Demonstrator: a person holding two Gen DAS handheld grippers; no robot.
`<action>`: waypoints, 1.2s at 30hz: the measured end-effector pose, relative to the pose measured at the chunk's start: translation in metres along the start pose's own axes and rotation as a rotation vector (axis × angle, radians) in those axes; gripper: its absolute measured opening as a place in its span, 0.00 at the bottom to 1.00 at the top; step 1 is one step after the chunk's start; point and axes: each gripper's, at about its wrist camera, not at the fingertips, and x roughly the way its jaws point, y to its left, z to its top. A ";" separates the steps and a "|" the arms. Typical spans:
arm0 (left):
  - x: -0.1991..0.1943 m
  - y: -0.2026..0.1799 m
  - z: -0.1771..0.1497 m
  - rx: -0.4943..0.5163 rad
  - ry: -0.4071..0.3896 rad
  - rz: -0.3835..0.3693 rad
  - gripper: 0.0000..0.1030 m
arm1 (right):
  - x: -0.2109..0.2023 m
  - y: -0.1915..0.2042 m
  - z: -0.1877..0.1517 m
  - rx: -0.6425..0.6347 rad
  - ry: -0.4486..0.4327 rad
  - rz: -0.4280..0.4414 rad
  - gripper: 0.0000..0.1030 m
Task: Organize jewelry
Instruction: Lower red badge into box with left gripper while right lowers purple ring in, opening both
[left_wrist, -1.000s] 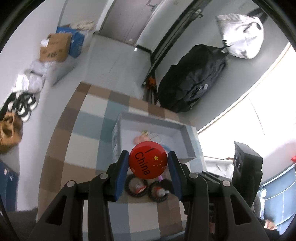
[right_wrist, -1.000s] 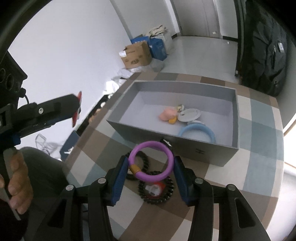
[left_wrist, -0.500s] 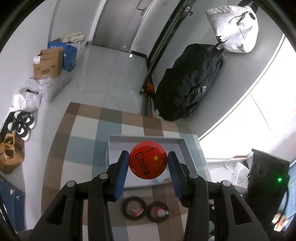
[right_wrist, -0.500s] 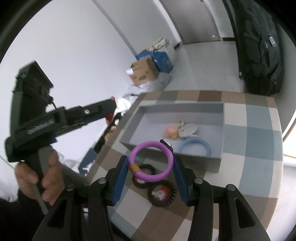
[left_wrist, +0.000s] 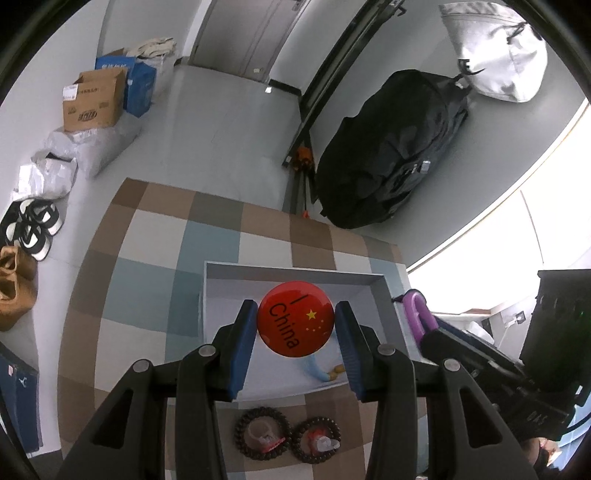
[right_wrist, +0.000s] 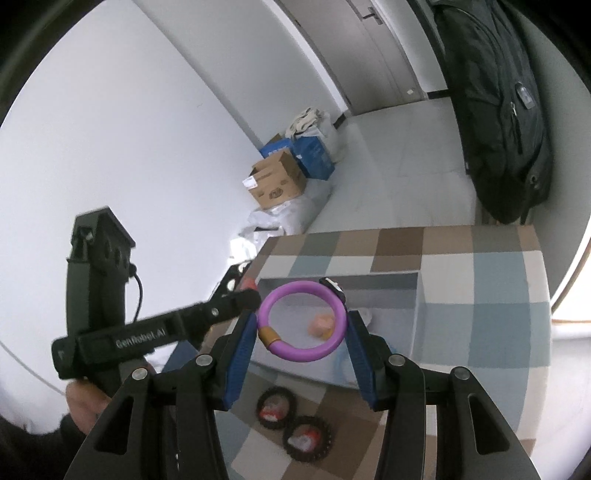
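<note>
Red round badge (left_wrist: 295, 318) clamped in left tongs (left_wrist: 295, 325), printed face toward camera, above grey tray (left_wrist: 218, 295) | purple bangle (right_wrist: 306, 320) gripped edgewise by right tongs (right_wrist: 301, 332), ring upright, over the tray's near side.

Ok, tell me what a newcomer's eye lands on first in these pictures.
First, the red badge reading "China", clamped in the left gripper above the grey box. Next, the purple bangle held in the right gripper over the same box. Then the two dark bead bracelets lying side by side on the checked tablecloth, just in front of the box.
</note>
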 end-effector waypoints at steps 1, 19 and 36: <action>0.001 0.001 0.000 -0.007 0.002 -0.001 0.36 | 0.002 -0.001 0.001 0.002 -0.001 -0.004 0.47; 0.027 0.006 0.005 -0.044 0.076 -0.040 0.36 | 0.040 -0.031 0.012 0.154 0.096 -0.006 0.49; 0.008 0.012 0.005 -0.088 0.031 -0.068 0.77 | -0.001 -0.040 0.015 0.153 -0.019 -0.068 0.92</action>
